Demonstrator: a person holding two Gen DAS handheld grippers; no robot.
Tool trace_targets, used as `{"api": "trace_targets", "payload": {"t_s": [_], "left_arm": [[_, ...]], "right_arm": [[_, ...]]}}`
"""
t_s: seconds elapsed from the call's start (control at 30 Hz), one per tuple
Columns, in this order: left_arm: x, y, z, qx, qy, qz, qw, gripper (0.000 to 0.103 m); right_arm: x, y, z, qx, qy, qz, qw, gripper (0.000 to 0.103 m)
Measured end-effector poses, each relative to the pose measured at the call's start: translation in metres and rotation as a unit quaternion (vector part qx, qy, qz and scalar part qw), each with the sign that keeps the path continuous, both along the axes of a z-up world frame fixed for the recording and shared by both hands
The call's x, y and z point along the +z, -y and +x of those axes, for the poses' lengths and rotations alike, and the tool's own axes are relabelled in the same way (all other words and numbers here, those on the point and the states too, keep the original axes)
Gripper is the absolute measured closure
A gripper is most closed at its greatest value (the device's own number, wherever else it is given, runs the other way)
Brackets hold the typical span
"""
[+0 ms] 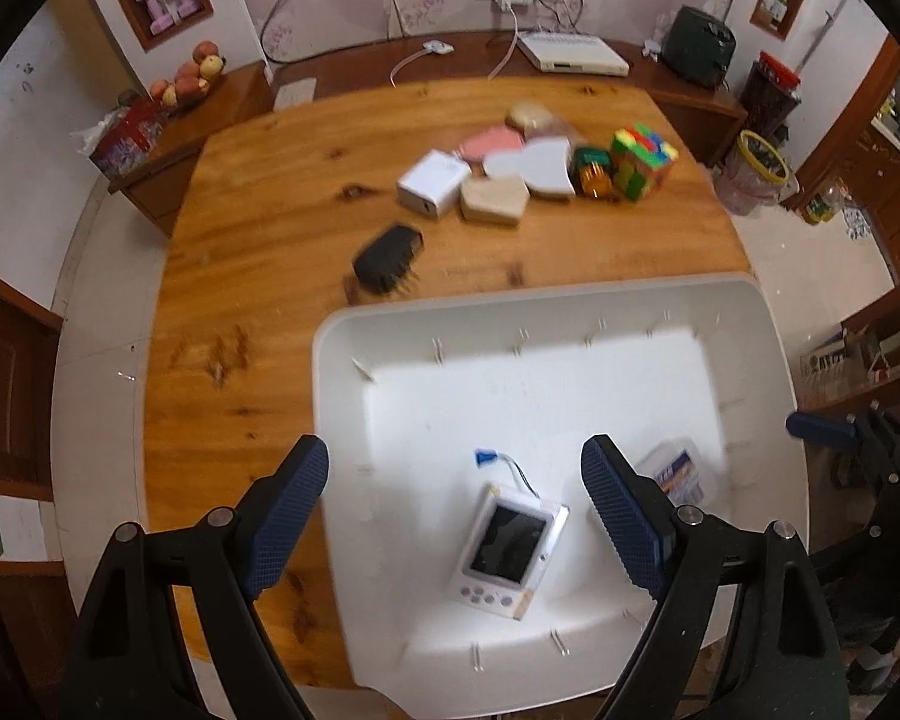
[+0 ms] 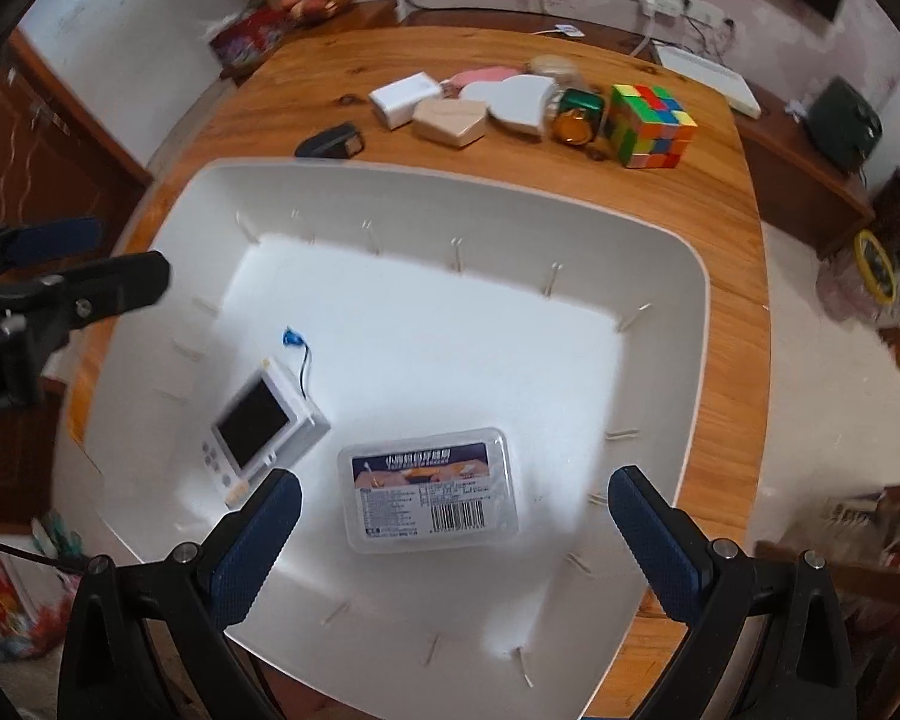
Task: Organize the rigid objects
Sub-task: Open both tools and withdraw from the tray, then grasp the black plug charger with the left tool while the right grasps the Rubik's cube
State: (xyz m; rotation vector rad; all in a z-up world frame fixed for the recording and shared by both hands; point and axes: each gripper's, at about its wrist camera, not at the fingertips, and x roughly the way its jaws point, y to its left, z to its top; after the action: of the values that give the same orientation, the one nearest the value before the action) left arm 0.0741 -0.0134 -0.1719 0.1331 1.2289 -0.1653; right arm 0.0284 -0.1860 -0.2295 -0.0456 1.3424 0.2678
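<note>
white bin [image 2: 660, 276] holds handheld console [image 2: 258, 426] beside clear plastic box [image 2: 429, 489].

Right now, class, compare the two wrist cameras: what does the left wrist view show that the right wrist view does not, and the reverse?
Only the left wrist view: pink dumbbells in a wall niche, and its own open left gripper above the bin.

Only the right wrist view: the clear labelled box seen whole with its barcode, and the open right gripper.

Both: the white bin, the small screen device, the colour cube, the black brush on the wooden table.
</note>
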Motion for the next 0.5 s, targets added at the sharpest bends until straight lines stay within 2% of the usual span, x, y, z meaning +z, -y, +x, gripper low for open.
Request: {"api": "trace_targets", "payload": {"t_s": [0.13, 0.23, 0.37, 0.5], "left_arm": [[0.019, -0.006, 0.012, -0.003, 0.024, 0.000, 0.9997, 0.015], [0.032, -0.007, 0.022, -0.013, 0.042, 0.012, 0.9990, 0.015], [0.043, -0.008, 0.039, -0.017, 0.040, 0.013, 0.9990, 0.015], [0.052, -0.011, 0.060, -0.013, 0.025, -0.002, 0.9996, 0.015]], "right_arm": [[0.007, 0.011, 0.009, -0.021, -0.008, 0.018, 1.000, 0.008], [0.013, 0.016, 0.015, -0.028, -0.009, 0.021, 0.999, 0.008], [0.025, 0.022, 0.023, -0.031, 0.001, 0.025, 0.999, 0.010], [0.043, 0.030, 0.039, -0.026, 0.017, 0.022, 0.999, 0.010]]}}
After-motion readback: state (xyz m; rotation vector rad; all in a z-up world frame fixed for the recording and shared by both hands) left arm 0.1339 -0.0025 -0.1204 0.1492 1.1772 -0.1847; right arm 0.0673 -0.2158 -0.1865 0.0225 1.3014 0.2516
